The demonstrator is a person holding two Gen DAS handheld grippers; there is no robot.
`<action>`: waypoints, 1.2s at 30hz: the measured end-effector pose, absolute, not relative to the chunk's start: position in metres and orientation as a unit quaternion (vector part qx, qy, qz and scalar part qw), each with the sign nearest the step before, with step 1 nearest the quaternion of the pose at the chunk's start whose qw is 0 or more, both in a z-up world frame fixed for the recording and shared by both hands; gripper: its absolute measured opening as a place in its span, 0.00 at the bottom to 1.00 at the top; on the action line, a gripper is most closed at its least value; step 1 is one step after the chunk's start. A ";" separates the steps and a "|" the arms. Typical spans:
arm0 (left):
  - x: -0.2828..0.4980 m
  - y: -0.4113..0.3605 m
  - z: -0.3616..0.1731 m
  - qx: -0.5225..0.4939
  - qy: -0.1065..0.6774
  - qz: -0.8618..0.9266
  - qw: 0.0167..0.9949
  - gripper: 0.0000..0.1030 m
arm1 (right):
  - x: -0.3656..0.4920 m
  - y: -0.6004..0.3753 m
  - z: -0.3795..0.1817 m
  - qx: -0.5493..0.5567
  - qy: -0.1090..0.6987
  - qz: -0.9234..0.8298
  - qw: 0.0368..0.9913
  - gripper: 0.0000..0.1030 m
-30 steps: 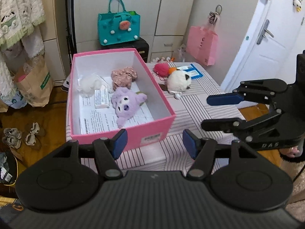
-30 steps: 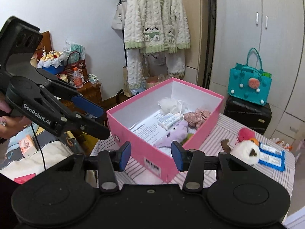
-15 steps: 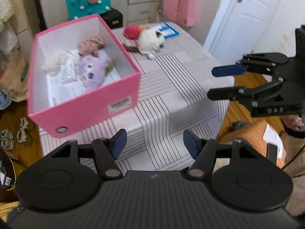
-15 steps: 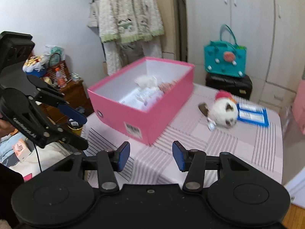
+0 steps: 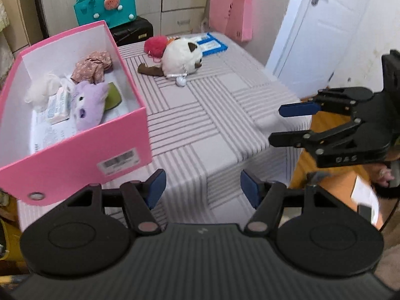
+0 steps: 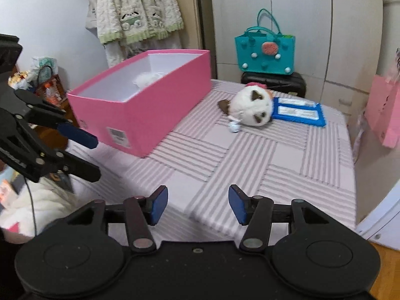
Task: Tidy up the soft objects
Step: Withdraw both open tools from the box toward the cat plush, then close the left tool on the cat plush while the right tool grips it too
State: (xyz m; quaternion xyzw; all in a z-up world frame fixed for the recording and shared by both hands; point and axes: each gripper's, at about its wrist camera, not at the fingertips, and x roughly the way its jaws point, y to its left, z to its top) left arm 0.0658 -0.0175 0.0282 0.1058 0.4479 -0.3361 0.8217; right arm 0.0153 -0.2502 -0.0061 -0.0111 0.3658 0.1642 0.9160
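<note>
A pink box [image 5: 75, 155] stands on the striped table's left side and also shows in the right wrist view [image 6: 150, 110]. Inside it lie a purple plush [image 5: 87, 105], a pink fabric piece [image 5: 92, 66], a white fluffy toy [image 5: 40, 90] and a tissue pack [image 5: 58, 105]. A white cat plush [image 5: 181, 55] lies on the table beyond the box, also in the right wrist view [image 6: 252, 105], with a red pompom [image 5: 155, 45] behind it. My left gripper [image 5: 202, 191] is open and empty at the table's near edge. My right gripper [image 6: 196, 205] is open and empty, also seen at the right [image 5: 285, 125].
A blue packet [image 6: 297, 111] lies past the cat plush. A teal bag [image 6: 265, 50] sits on a black case behind the table. A pink bag [image 5: 231, 15] hangs by the white door [image 5: 320, 32]. A cream sweater [image 6: 137, 7] hangs at the back left.
Both grippers have moved right and lower along the table's near edge; the box now sits further left in both views. Both stay open and empty.
</note>
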 end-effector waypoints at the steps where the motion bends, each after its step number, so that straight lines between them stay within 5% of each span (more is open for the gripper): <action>1: 0.067 -0.020 0.026 0.097 0.445 -0.337 0.824 0.63 | 0.018 -0.252 -0.008 -0.024 0.360 0.161 0.919 0.60; 19: 0.113 -0.087 0.028 0.026 0.359 -0.341 0.868 0.73 | 0.075 -0.291 -0.036 -0.064 0.280 0.129 0.949 0.80; 25: 0.138 -0.114 0.023 0.034 0.312 -0.303 0.900 0.85 | 0.096 -0.305 -0.043 -0.051 0.260 0.140 0.954 0.85; 36: 0.200 -0.147 -0.002 -0.002 0.338 -0.273 0.901 0.87 | 0.151 -0.305 -0.057 -0.066 0.253 0.144 0.954 0.88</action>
